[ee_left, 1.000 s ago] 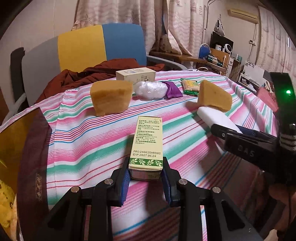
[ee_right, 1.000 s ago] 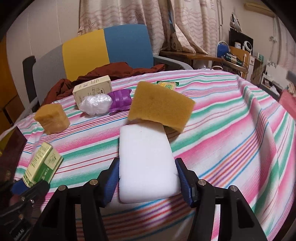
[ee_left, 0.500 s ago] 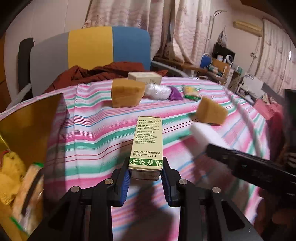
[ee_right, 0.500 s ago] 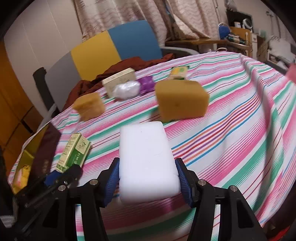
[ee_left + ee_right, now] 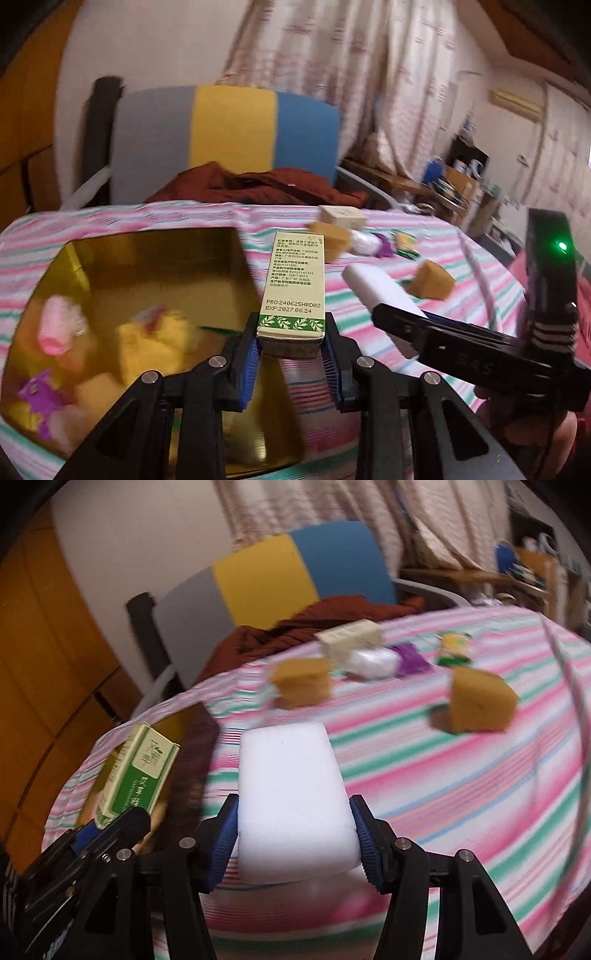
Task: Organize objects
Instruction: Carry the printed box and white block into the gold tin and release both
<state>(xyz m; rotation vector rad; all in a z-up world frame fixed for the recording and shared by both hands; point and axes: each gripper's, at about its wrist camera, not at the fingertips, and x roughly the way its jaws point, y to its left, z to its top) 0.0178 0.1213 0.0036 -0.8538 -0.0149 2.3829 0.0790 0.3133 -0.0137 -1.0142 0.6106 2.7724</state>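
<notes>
Striped cloth (image 5: 369,236) in pink, green and white covers the counter, and both grippers hang above it with something clamped in each. The left gripper (image 5: 291,352) has its jaws closed on the lower end of a green and cream carton (image 5: 293,291), which stands upright between the blue pads with its printed back facing the camera; from the right wrist view the same carton (image 5: 138,771) shows near the counter's left edge, over a gold-lined box (image 5: 147,258). That box sits open at the left edge of the counter and holds a blurred heap of yellow, pink and purple items that I cannot tell apart. The right gripper (image 5: 293,843) has its jaws pressed against both sides of a white foam block (image 5: 291,797), held clear of the cloth and pointing toward the far edge. Still lying on the counter toward its far edge are a tan sponge (image 5: 301,683), a cream box (image 5: 351,638) just behind it, a clear plastic bundle (image 5: 373,662) touching a purple wrapper (image 5: 410,659), and a small green and yellow packet (image 5: 452,650). A second tan sponge (image 5: 480,701) lies nearer the right edge, apart from the others. Beyond the far edge stands a chair (image 5: 295,568) with grey, yellow and blue panels and a rust-brown garment (image 5: 325,618) draped on its seat.
</notes>
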